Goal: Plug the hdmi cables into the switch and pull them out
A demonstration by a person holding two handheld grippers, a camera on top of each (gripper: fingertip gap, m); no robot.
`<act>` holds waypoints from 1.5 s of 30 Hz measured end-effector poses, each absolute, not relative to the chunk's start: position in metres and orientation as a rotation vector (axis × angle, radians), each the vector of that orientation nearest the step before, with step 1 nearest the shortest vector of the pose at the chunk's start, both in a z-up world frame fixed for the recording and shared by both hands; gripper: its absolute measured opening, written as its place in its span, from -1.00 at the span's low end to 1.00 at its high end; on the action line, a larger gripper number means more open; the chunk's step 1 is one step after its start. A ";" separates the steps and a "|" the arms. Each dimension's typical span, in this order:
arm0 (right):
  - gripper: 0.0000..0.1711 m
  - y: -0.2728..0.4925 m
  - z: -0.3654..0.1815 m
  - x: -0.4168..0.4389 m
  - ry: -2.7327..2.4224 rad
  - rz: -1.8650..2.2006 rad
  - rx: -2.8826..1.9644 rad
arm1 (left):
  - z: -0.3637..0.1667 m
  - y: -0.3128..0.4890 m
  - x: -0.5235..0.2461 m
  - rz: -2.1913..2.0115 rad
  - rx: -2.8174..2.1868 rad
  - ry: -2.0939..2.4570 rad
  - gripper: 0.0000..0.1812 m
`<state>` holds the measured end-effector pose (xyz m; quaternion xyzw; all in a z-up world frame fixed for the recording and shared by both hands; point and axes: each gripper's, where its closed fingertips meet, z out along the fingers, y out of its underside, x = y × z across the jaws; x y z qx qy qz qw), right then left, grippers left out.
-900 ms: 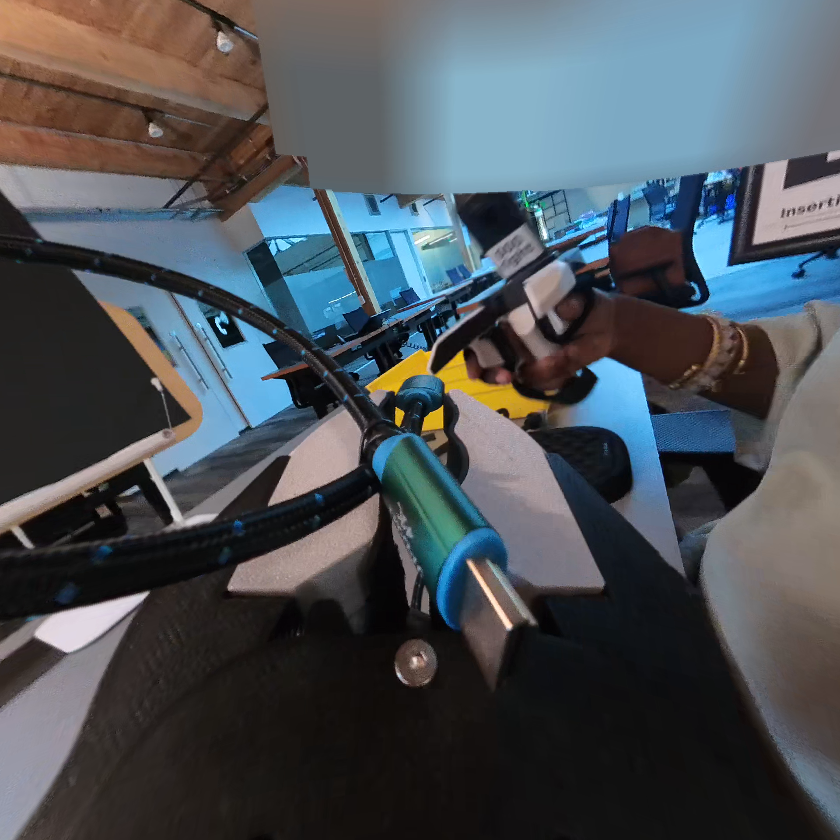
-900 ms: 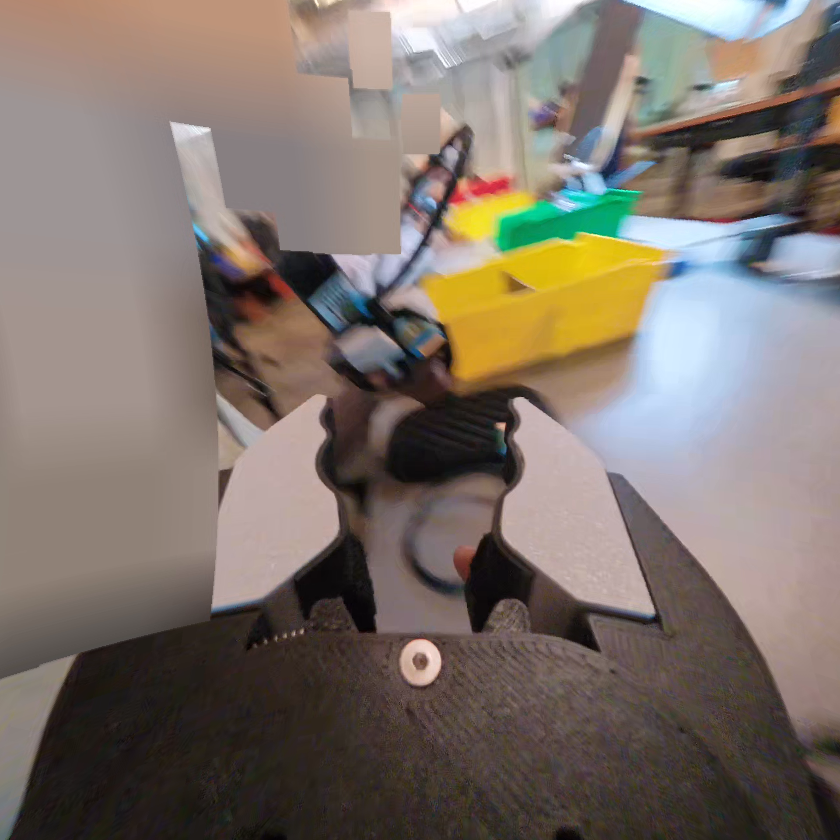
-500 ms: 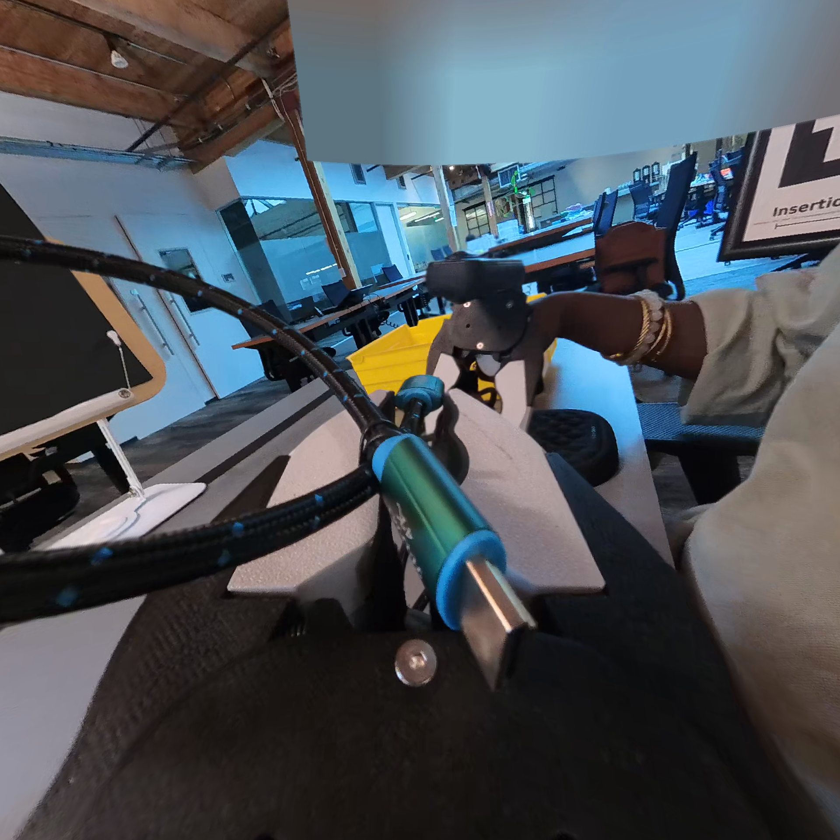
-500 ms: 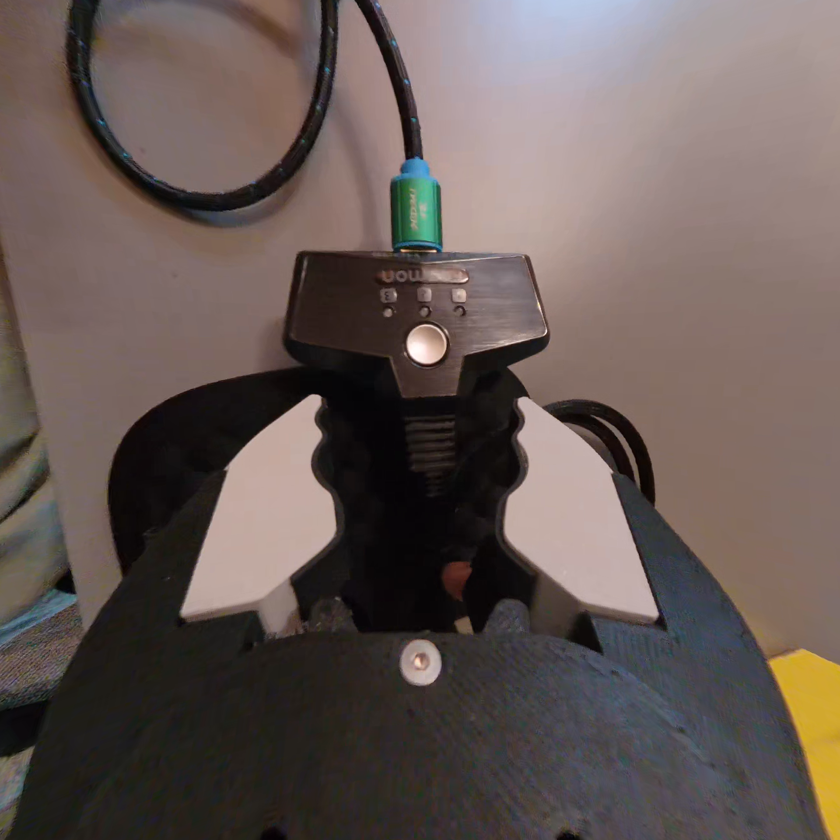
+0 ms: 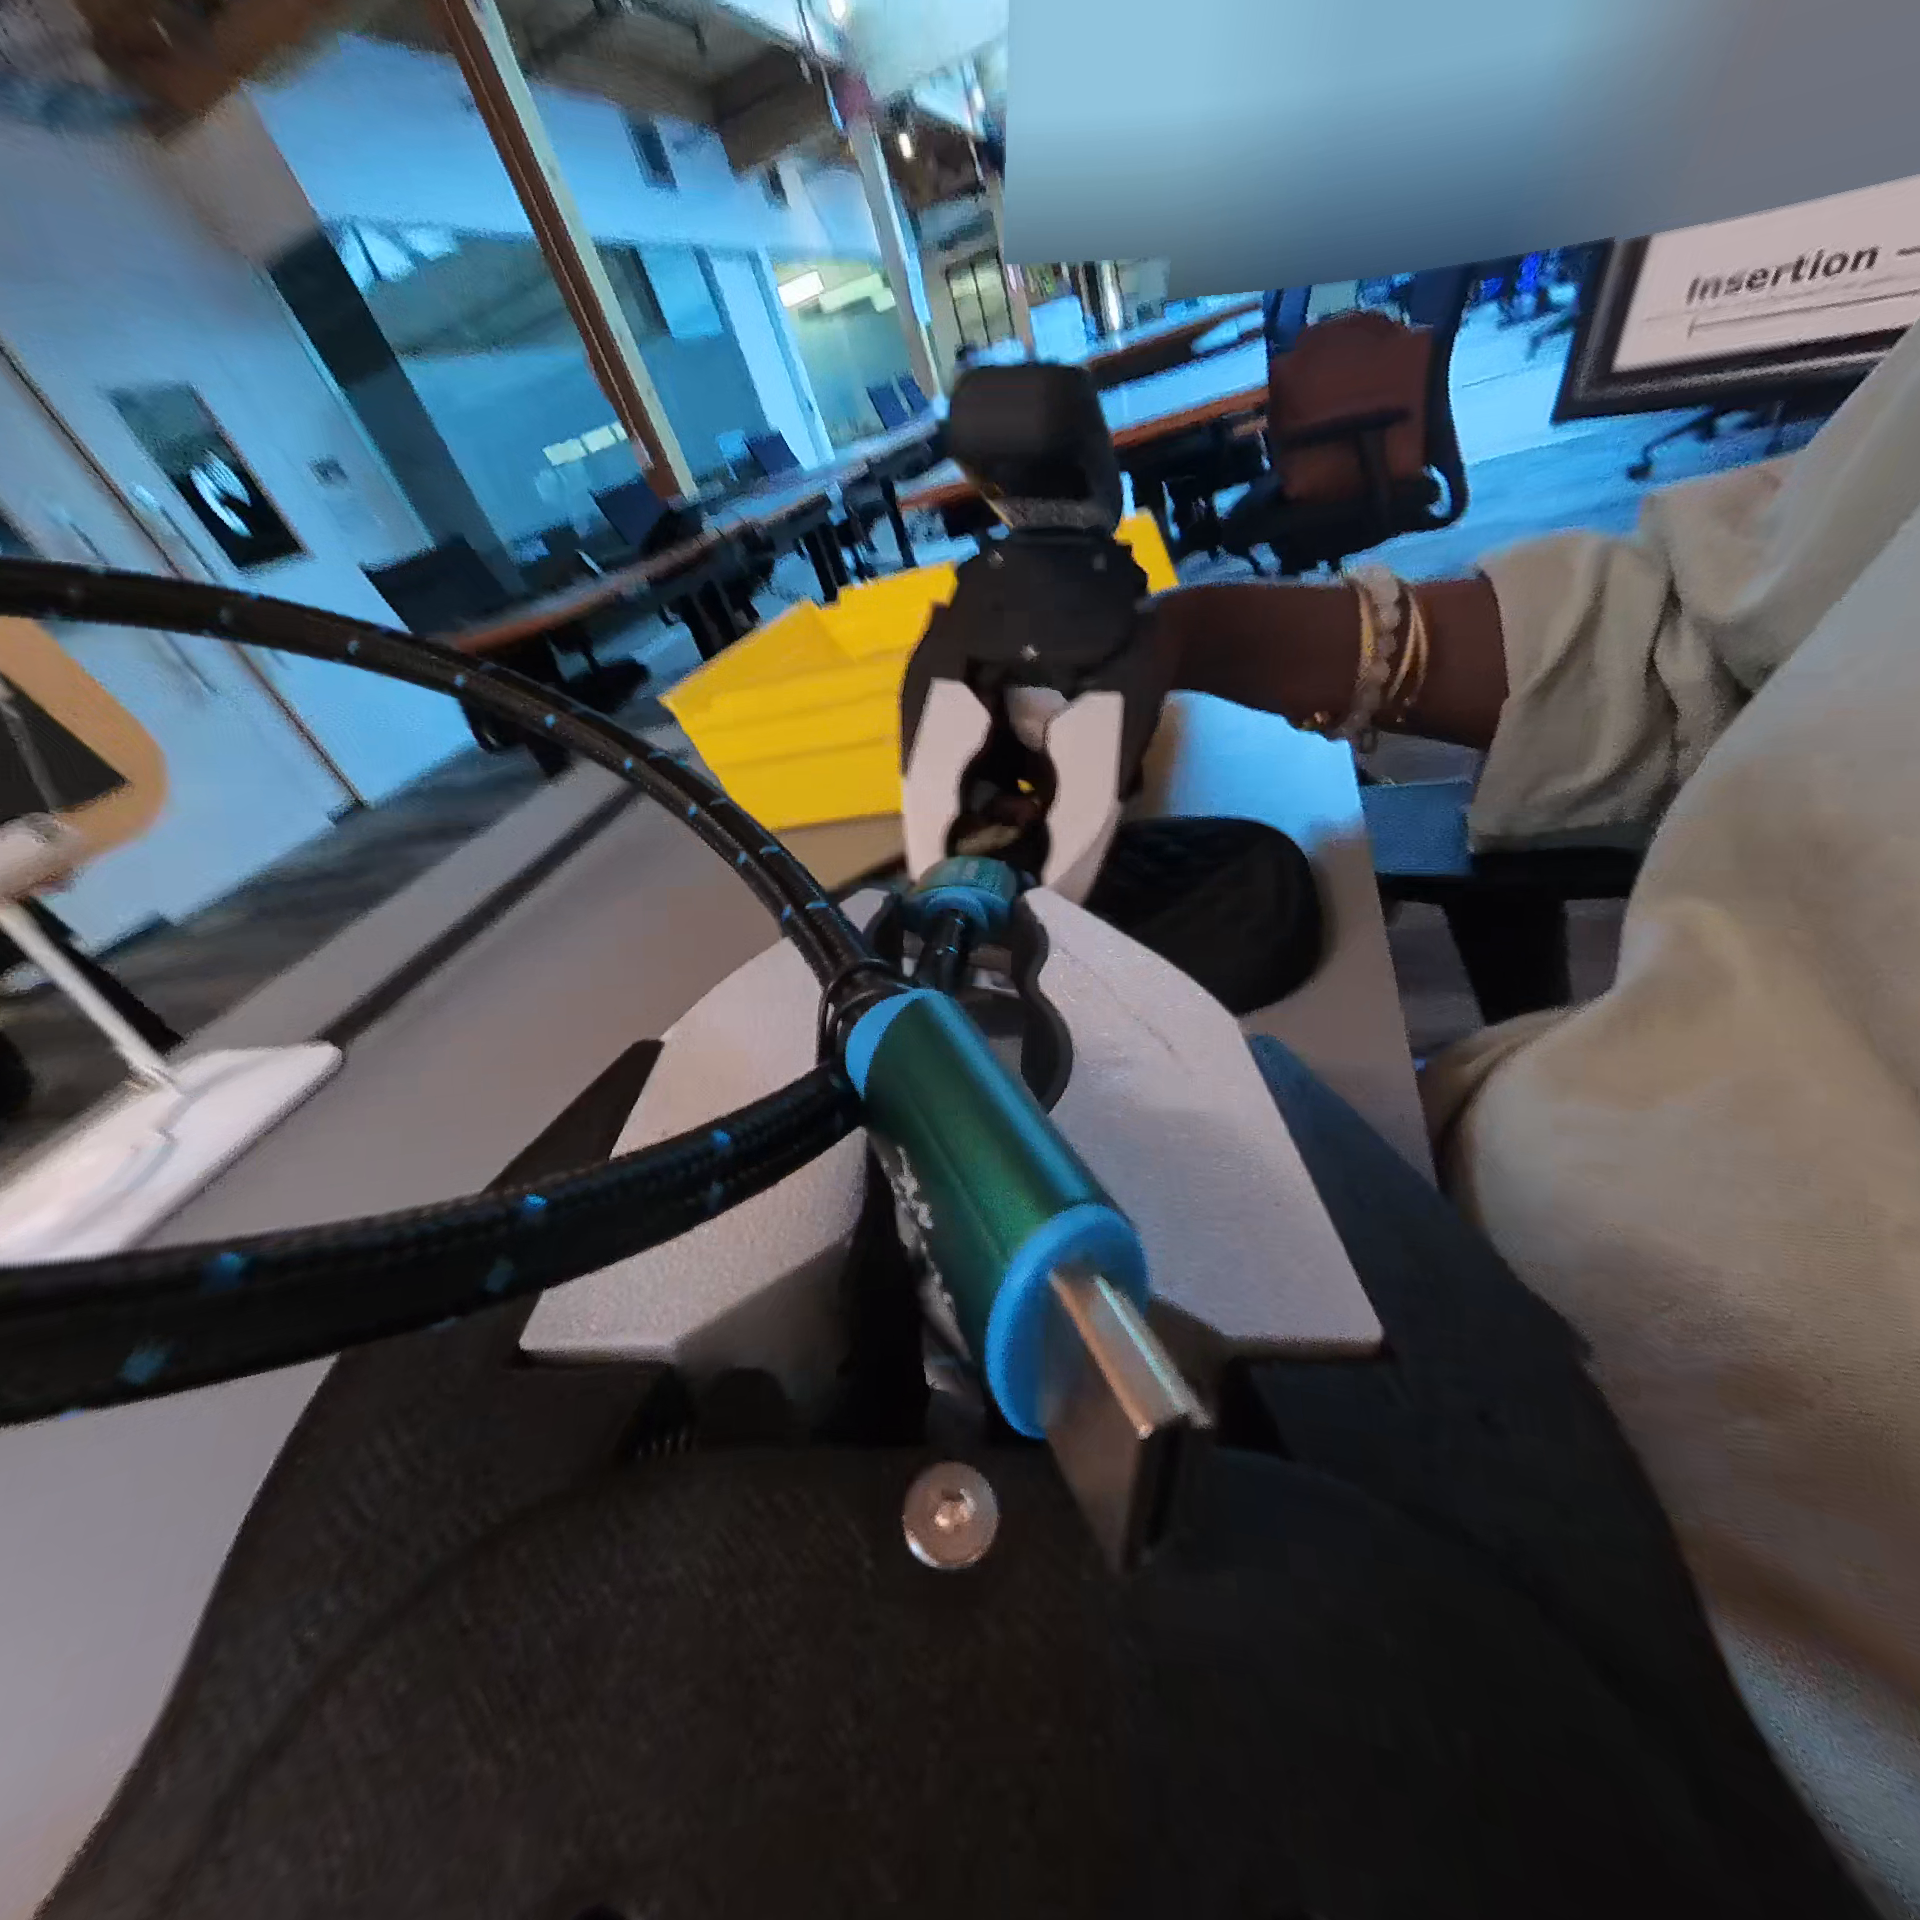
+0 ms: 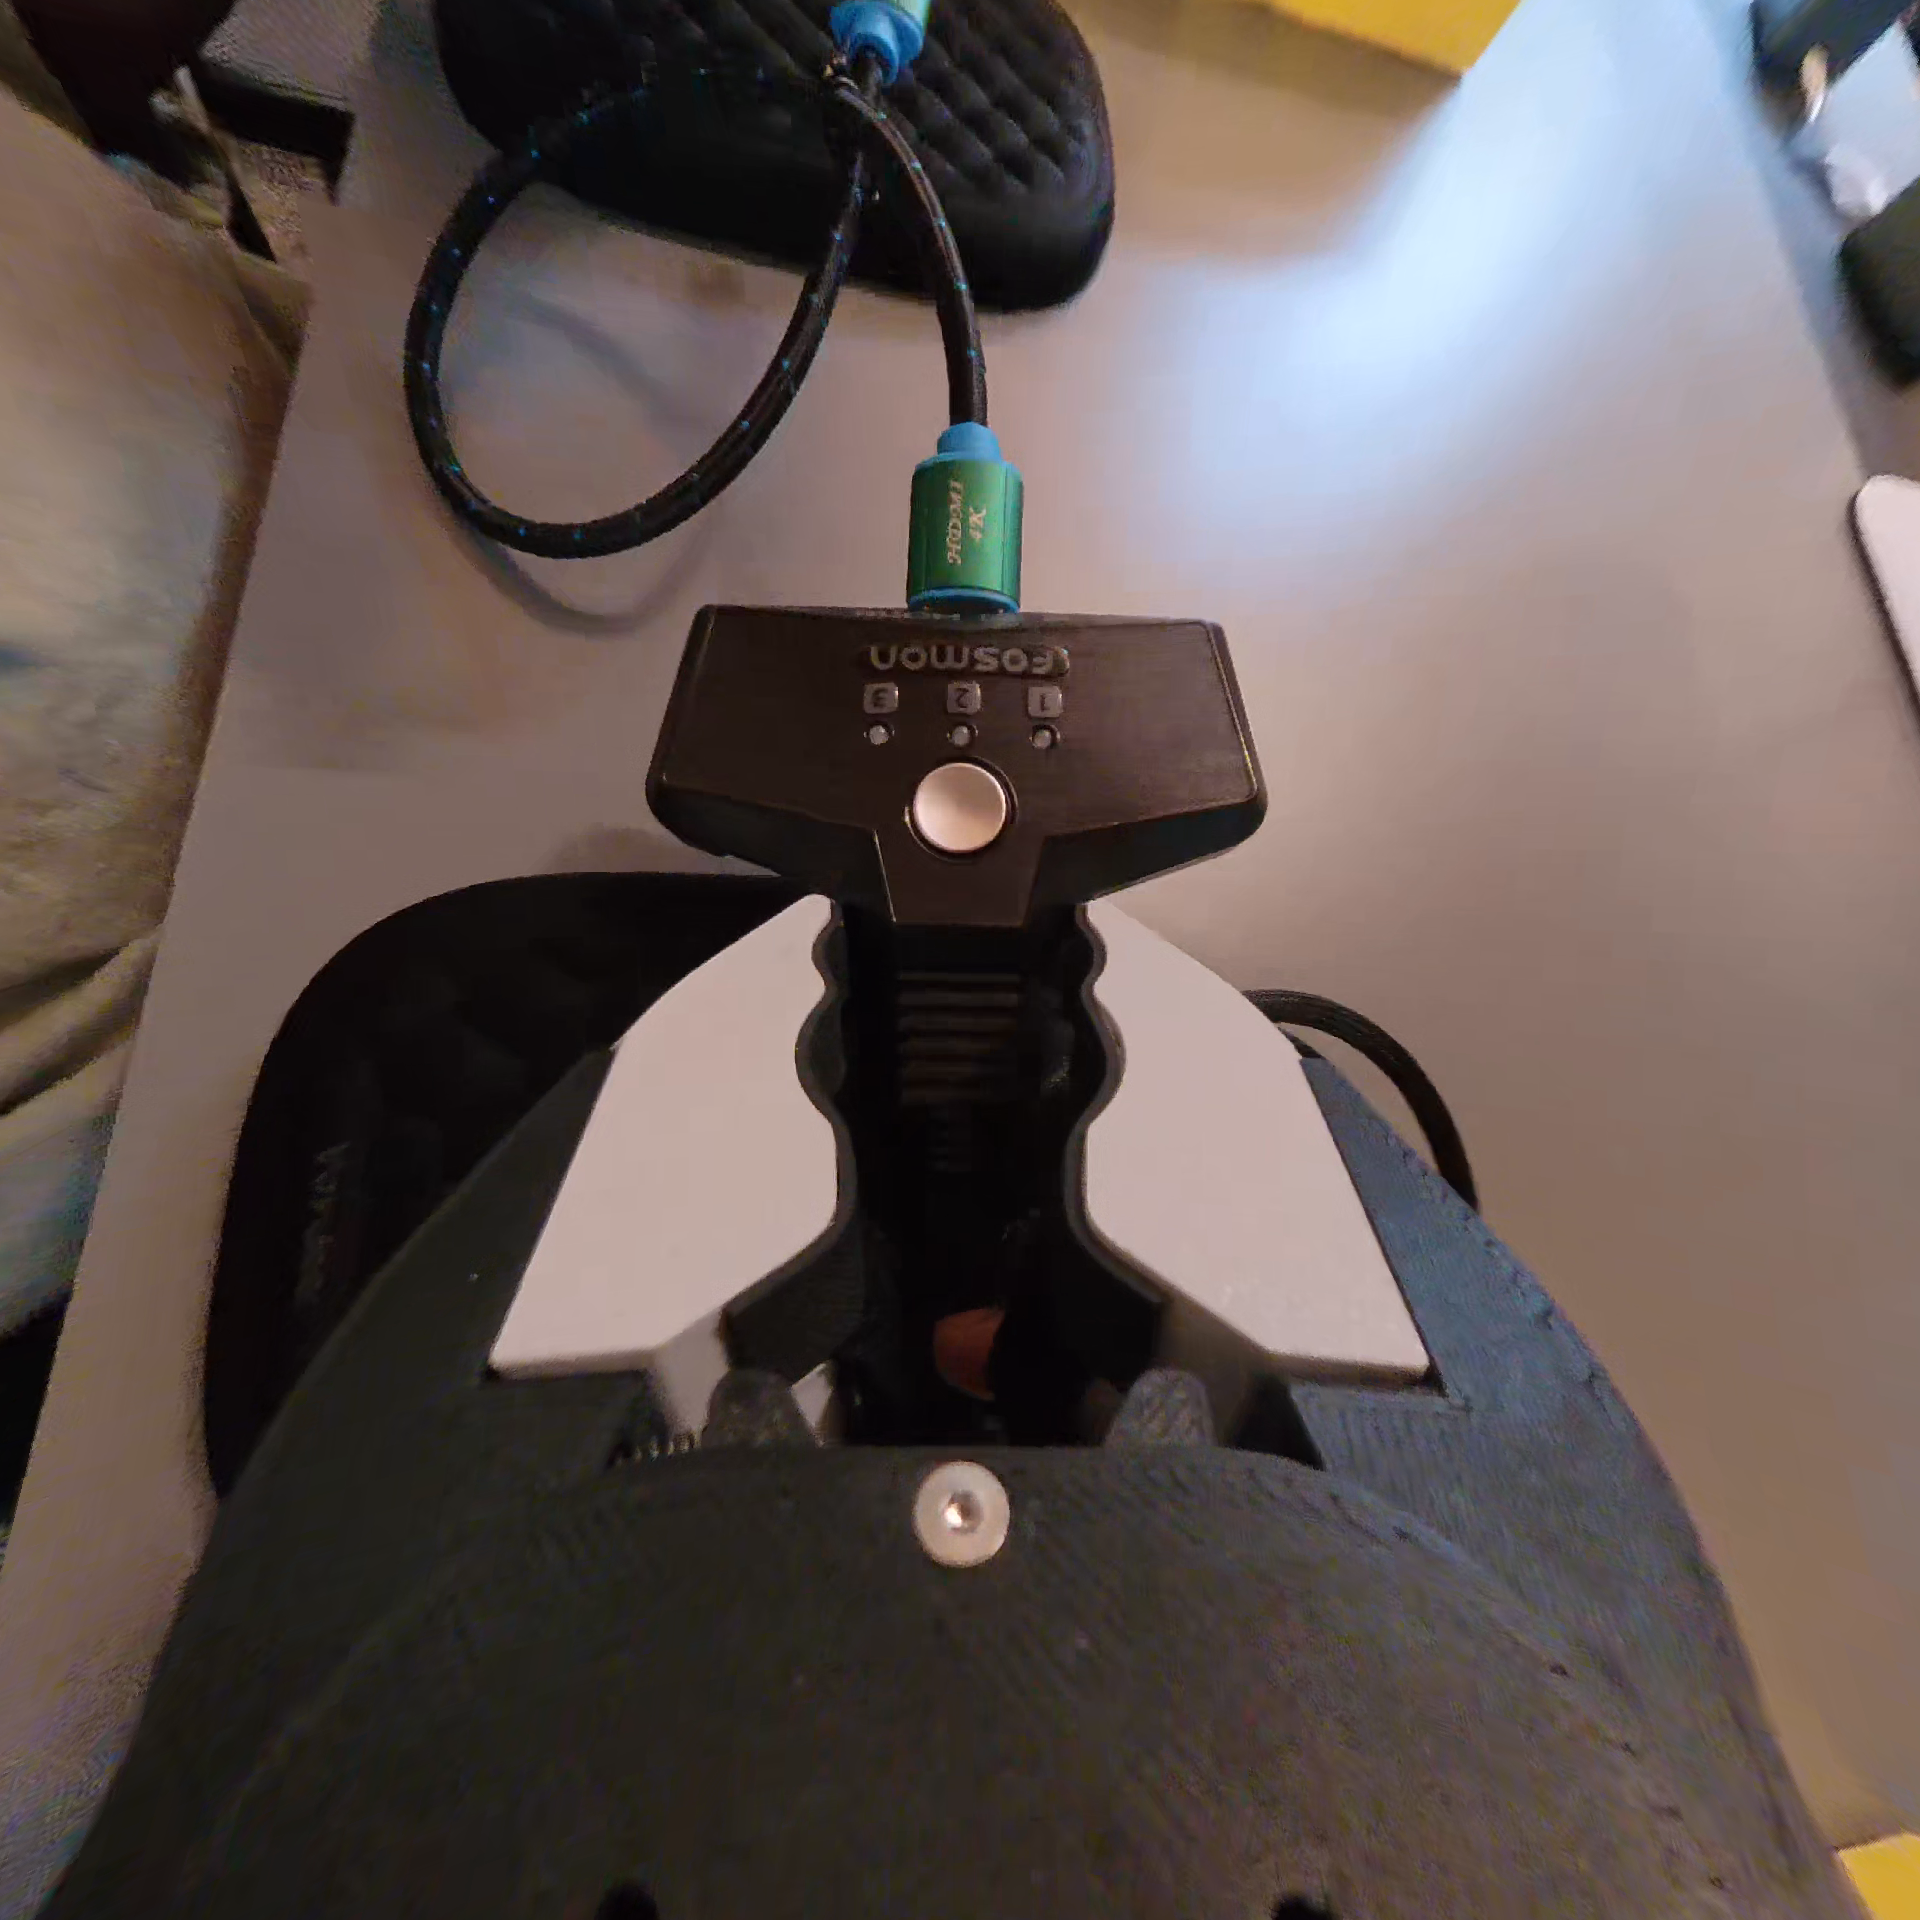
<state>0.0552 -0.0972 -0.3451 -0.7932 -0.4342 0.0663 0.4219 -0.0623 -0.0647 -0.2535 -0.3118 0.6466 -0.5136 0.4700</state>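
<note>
Comparing the present views with those from half a second earlier, one change is registered: the right gripper (image 6: pixel 961 1039) has been carried toward the left gripper (image 5: pixel 940 997), and in the left wrist view it now stands just beyond the left fingertips instead of well apart from them.

**Right gripper.** It is clenched on the ribbed neck of the black switch (image 6: pixel 956 748), as it was half a second ago. The switch body projects past the fingertips, above the grey table (image 6: pixel 1455 520). A green plug (image 6: pixel 964 535) is seated in the middle port of the far edge. Its braided cable (image 6: pixel 499 436) loops over the table toward a black padded object (image 6: pixel 997 156) at the top of the view.

**Left gripper.** It is closed on a braided cable just behind a second green plug (image 5: pixel 971 1153). This plug lies along the gap between the fingers, and its bare metal tip (image 5: pixel 1117 1371) points back toward the camera, not toward the switch. That orientation has stayed the same. A yellow bin (image 5: pixel 810 717) stands behind the grippers.

**Consequence for the task.** One cable is judged to be inserted. The two tools have been brought close enough for a second insertion, but the held plug faces the wrong way. Reorientation or regrasping is judged necessary before a free port can be reached.
</note>
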 end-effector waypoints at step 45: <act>-0.52 -0.115 -0.314 -0.004 -1.191 0.248 -1.752 | -0.266 -0.076 -0.042 -1.306 -0.788 1.656 -0.77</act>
